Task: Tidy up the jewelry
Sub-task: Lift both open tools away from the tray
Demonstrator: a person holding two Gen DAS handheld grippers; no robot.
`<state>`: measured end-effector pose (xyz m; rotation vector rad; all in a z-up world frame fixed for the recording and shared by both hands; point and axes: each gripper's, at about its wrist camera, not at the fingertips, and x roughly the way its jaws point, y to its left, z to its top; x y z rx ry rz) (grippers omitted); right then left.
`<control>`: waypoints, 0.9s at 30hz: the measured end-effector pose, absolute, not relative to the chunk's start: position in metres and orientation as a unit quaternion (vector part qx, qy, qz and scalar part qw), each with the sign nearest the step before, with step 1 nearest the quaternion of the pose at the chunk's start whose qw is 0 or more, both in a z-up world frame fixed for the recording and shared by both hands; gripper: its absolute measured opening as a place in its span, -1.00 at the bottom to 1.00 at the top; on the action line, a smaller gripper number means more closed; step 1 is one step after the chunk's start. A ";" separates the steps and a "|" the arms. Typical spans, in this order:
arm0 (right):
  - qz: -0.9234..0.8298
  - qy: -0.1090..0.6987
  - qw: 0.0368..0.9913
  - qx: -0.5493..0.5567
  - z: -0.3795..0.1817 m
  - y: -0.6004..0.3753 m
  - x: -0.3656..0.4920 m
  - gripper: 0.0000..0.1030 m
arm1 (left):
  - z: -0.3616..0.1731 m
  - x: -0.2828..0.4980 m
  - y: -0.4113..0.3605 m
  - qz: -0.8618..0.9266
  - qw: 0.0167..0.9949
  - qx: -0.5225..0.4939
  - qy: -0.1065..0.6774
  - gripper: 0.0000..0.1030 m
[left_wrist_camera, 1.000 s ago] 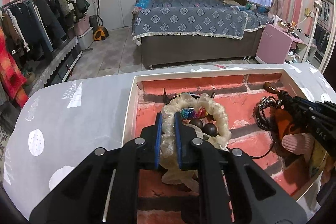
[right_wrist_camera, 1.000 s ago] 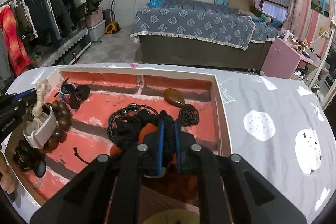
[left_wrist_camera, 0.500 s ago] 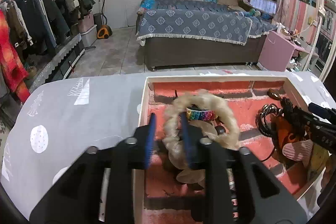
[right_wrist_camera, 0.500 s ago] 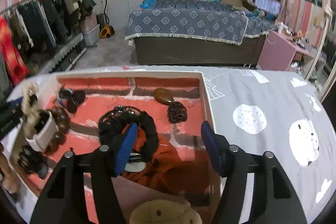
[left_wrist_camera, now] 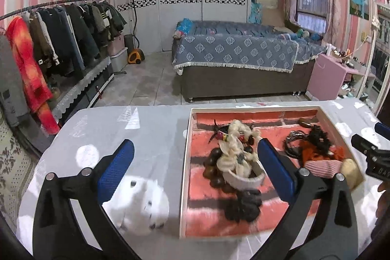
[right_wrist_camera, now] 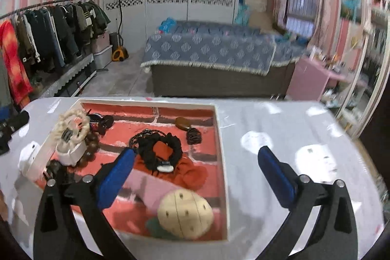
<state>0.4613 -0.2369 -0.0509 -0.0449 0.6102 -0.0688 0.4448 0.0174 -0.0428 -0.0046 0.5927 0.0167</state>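
A shallow white-rimmed tray [left_wrist_camera: 185, 162] with a red brick-pattern floor lies on the grey table; it also shows in the right wrist view [right_wrist_camera: 220, 138]. At its left lie a cream braided ring [left_wrist_camera: 234, 138], a white band [left_wrist_camera: 243, 178] and dark wooden beads [left_wrist_camera: 212, 169]. At its right lie black cords and scrunchie [right_wrist_camera: 158, 145], an orange cloth [right_wrist_camera: 190, 172], a pink piece [right_wrist_camera: 146, 187] and a cream dotted ball [right_wrist_camera: 184, 213]. My left gripper [left_wrist_camera: 192, 162] is open and empty above the tray's left rim. My right gripper [right_wrist_camera: 196, 167] is open and empty above the tray's right part.
A brown stone [right_wrist_camera: 184, 123] and a small black coil [right_wrist_camera: 193, 135] lie at the tray's back right. The grey table [right_wrist_camera: 292, 138] has white patches. Beyond it stand a bed [left_wrist_camera: 234, 57], a clothes rack [left_wrist_camera: 48, 40] and a pink cabinet [left_wrist_camera: 326, 79].
Both grippers have opened, let go of the braided ring and the black scrunchie, and pulled back up from the tray. The items now lie in the tray.
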 end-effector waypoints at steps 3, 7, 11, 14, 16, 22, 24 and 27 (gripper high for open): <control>-0.034 0.272 0.961 -0.027 -0.037 -0.233 0.424 0.92 | -0.030 0.412 0.019 0.002 0.960 -0.016 0.278 0.90; -0.024 0.237 0.971 -0.028 -0.025 -0.227 0.375 0.92 | -0.017 0.361 0.014 -0.003 0.966 -0.024 0.257 0.90; -0.014 0.216 0.976 -0.021 -0.017 -0.225 0.329 0.92 | -0.016 0.312 0.007 -0.030 0.968 -0.017 0.248 0.90; -0.017 0.207 0.978 -0.025 -0.012 -0.220 0.292 0.92 | -0.017 0.274 -0.001 -0.031 0.970 -0.001 0.240 0.90; -0.015 0.208 0.978 -0.025 -0.010 -0.219 0.274 0.92 | -0.016 0.248 -0.007 -0.035 0.972 0.005 0.230 0.90; -0.002 0.217 0.976 -0.011 -0.009 -0.216 0.217 0.92 | -0.021 0.198 -0.004 -0.031 0.971 -0.005 0.237 0.90; 0.001 0.214 0.977 -0.009 -0.009 -0.215 0.201 0.92 | -0.024 0.183 -0.002 -0.017 0.972 -0.002 0.233 0.90; 0.000 0.211 0.977 -0.006 -0.013 -0.212 0.179 0.92 | -0.033 0.159 0.000 0.002 0.974 0.000 0.228 0.90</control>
